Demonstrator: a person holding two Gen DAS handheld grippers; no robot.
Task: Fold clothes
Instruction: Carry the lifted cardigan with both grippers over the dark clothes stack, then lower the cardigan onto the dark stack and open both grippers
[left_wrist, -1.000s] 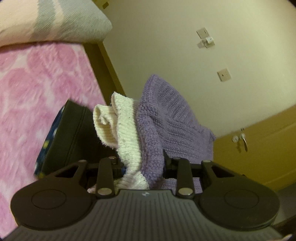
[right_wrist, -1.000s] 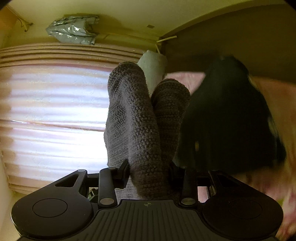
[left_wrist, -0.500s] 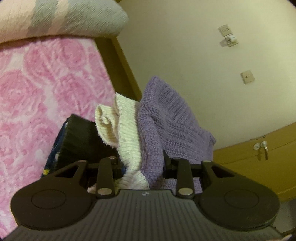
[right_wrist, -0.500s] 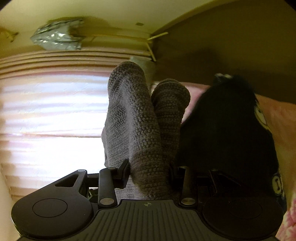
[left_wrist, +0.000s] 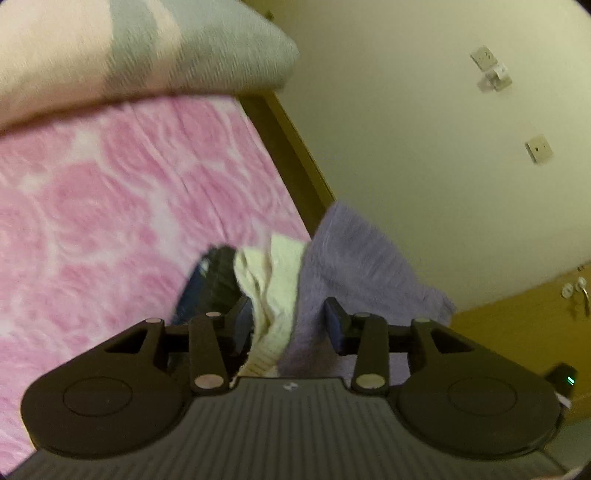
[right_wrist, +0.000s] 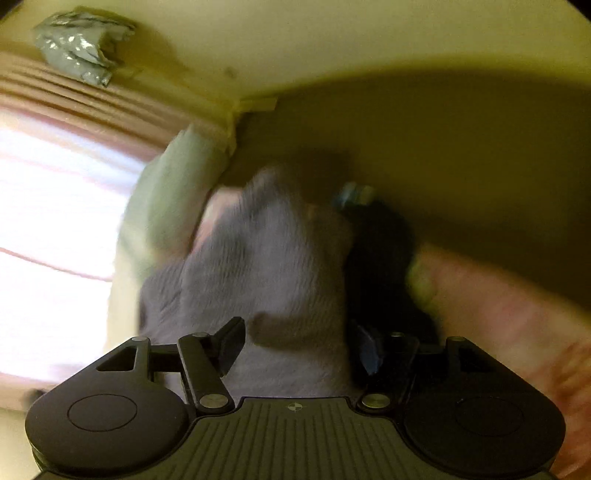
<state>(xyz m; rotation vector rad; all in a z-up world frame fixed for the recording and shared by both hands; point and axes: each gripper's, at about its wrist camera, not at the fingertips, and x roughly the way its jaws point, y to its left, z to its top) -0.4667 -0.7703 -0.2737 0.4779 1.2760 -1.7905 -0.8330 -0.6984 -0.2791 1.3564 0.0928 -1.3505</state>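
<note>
A purple knit sweater (left_wrist: 354, 258) with a cream ribbed edge (left_wrist: 280, 280) sits between the fingers of my left gripper (left_wrist: 288, 317). Its jaws are opening, the blue pads show at the tips, and the fabric has slumped low. In the right wrist view the same purple knit (right_wrist: 273, 266), blurred, lies between the fingers of my right gripper (right_wrist: 299, 343). Those jaws are opening wide and stand off the cloth on both sides. A dark garment (left_wrist: 218, 280) lies just beyond the sweater on the pink bedspread (left_wrist: 110, 221).
A striped grey and cream pillow (left_wrist: 147, 48) lies at the head of the bed. A wall with sockets (left_wrist: 491, 70) and a yellow door (left_wrist: 535, 325) stand to the right. In the right wrist view, a green pillow (right_wrist: 173, 192), bright curtain (right_wrist: 55, 221) and brown headboard (right_wrist: 443, 147).
Both grippers have dropped towards the bed. The right jaws have spread well apart off the knit. The left jaws have eased and the sweater bunch has sunk lower between them.
</note>
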